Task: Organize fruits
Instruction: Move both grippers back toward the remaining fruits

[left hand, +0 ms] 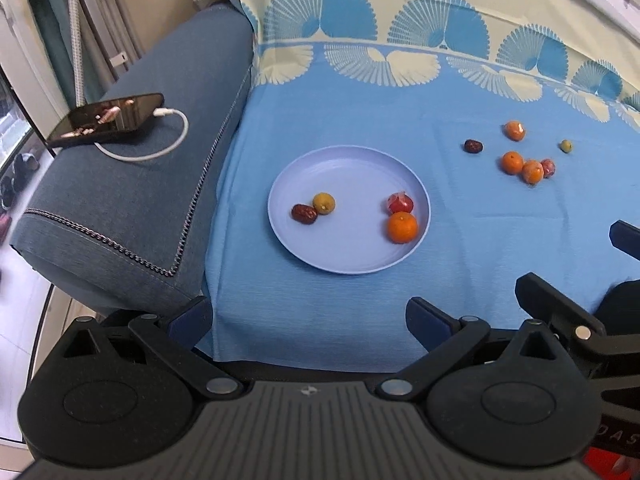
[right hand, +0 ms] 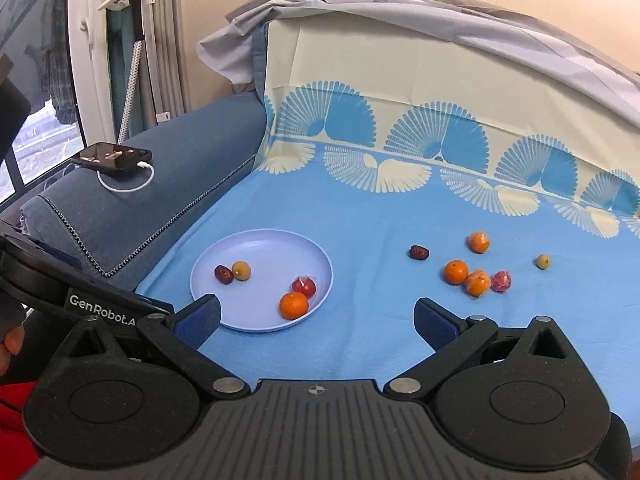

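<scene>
Nearest us, the left tool [left hand: 308,320] is spread wide, nothing between its fingers, and the right tool [right hand: 316,320] is spread just as wide and empty. Just beyond sits the plate [right hand: 256,252] on the blue cloth [right hand: 360,220], carrying an orange [right hand: 294,305], a red fruit [right hand: 304,286], a yellowish fruit [right hand: 241,270] and a dark date [right hand: 223,274]. Further right, loose fruit [right hand: 456,272] lies scattered on the cloth. Far left, a phone [right hand: 114,156] rests on the sofa arm [right hand: 160,184].

Right tool [left hand: 624,264] cut by frame edge, wrapped fruit [right hand: 478,282] blurred
</scene>
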Motion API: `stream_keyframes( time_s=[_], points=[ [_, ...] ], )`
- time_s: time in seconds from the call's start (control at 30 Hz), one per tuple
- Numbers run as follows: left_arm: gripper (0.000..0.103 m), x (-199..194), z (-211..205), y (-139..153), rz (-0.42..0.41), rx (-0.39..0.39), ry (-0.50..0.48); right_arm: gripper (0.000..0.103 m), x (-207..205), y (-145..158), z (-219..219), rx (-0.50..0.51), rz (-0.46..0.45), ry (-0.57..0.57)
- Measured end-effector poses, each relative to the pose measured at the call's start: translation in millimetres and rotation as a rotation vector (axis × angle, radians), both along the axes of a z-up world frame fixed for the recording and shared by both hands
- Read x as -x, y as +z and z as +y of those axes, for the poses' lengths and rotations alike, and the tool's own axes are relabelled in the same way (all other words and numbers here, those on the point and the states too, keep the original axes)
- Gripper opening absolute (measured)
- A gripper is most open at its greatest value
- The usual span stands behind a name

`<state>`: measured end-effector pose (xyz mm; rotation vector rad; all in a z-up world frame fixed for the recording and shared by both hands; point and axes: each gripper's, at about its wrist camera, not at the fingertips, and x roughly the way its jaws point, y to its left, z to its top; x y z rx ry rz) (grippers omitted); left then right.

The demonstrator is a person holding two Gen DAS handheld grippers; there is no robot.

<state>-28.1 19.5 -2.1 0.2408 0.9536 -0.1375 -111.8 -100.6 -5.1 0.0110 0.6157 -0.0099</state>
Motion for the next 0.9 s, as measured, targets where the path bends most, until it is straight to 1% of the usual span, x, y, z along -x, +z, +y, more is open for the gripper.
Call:
stream_keyframes(
  time_s=[0.1,0.23,0.57,0.63,0.77,0.9],
  points=[
    [0.103,2,2,2,-0.013,-0.001,0.008,0.102,1,1,3,0.001,-0.004,0.007],
    [0.103,3,4,3,-0.011,0.002,0.012,0.102,3,1,3,0.003,-0.006,0.015],
    [0.103,-1,4,0,0.001,-0.006,0.004,0.102,-2,-3,1,-0.013,0.020,-0.003],
    [0.103,-4,4,0,0.003,-0.012,0.004,0.102,-2,-4,-2,-0.015,0.014,-0.016],
    [0.103,-8,2,1,-0.002,-0.023,0.006,0.102,-6,-9,-21,-0.032,0.006,-0.119],
    [0.103,-12,-6,-5,0.013,-0.048,-0.005,0.102,-11,-19,-59,-0.054,-0.024,-0.313]
  ],
)
